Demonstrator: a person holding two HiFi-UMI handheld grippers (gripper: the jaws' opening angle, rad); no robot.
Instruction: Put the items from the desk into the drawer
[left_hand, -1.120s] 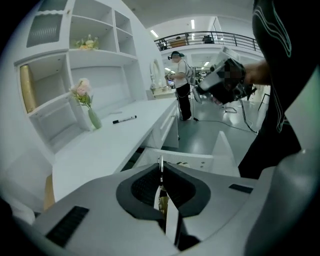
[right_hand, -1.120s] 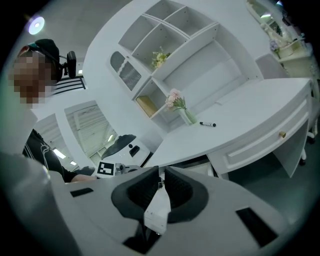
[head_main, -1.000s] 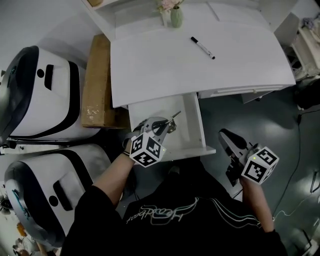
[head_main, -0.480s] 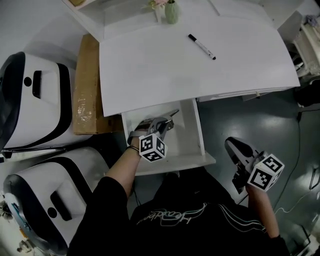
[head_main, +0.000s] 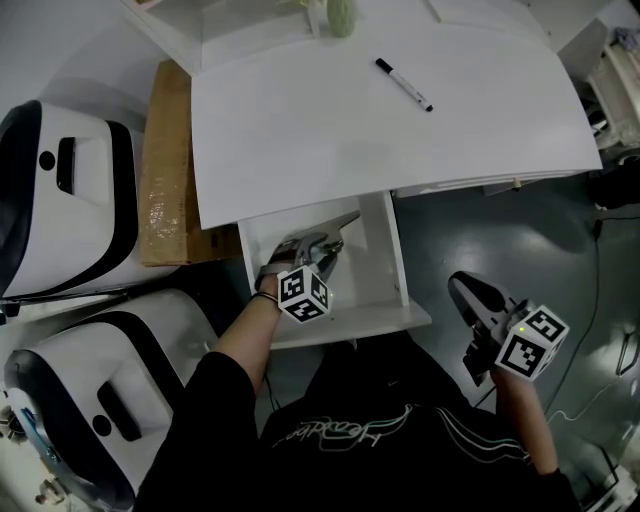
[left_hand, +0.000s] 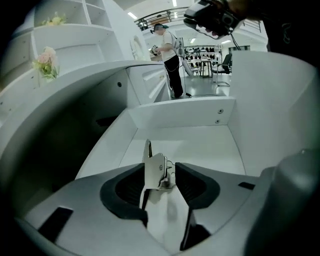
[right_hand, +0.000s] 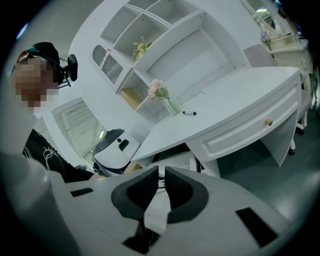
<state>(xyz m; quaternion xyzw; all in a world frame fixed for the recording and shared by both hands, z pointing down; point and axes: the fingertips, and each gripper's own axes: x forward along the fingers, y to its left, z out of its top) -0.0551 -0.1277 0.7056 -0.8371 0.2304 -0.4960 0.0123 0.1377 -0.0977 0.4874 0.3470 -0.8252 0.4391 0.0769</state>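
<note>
Fingers (left_hand: 125, 191) of the left gripper (left_hand: 160, 167) are clamped on a metal clip (left_hand: 154, 172). The clip stands on edge between the pads, its flat plate against the left pad and a thin strip rising past the fingertips. The jaws point into the open drawer (head_main: 390, 262), toward its back wall, and the clip is held over the bare white floor of the drawer near its left side. Whether the clip touches that floor cannot be told. In the head view the left gripper's marker cube (head_main: 303, 294) sits over the drawer's front half, with the person's forearm reaching in from below.

Fingers (right_hand: 134, 194) of the right gripper (right_hand: 161, 172) are together but for a thin slit, with nothing between them. This gripper is well apart from the drawer, low on the right over the grey floor (head_main: 470, 230), its jaws aimed up toward the desk (head_main: 400, 140).

The drawer is pulled out from under the desk's front edge. A pen (head_main: 404, 84) lies on the desk top, near the back and well apart from both grippers. A vase (head_main: 340, 14) stands at the desk's far edge. Left of the desk a cardboard box (head_main: 165, 170) lies on the floor, and beside it stand two white-and-black units (head_main: 60, 200).
</note>
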